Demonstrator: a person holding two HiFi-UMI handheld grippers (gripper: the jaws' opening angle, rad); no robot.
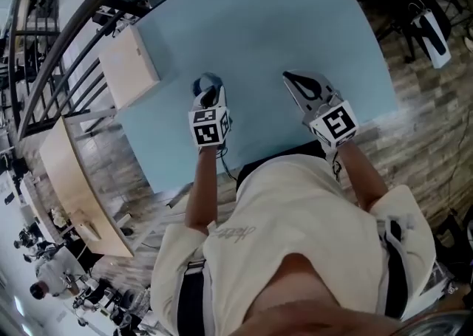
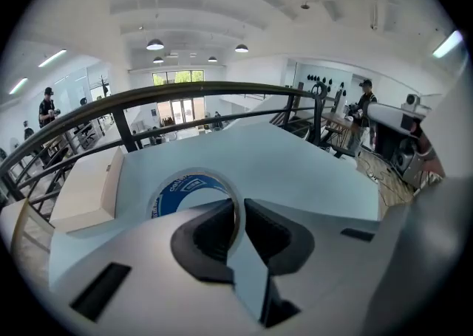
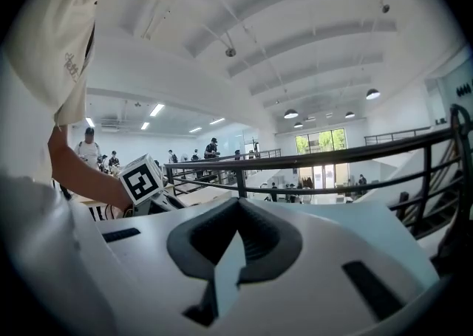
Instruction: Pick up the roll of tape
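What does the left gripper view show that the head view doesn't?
Only the left gripper view: the left gripper pinching the tape's wall, and blue print inside its core. Only the head view: the right gripper over the table, and the person's shirt. Both: the tape, the blue table and the wooden box.

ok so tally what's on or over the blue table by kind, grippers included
roll of tape: 1, clamped in the left gripper
pale box: 1
grippers: 2, the left gripper and the right gripper, which is shut and empty
total: 4
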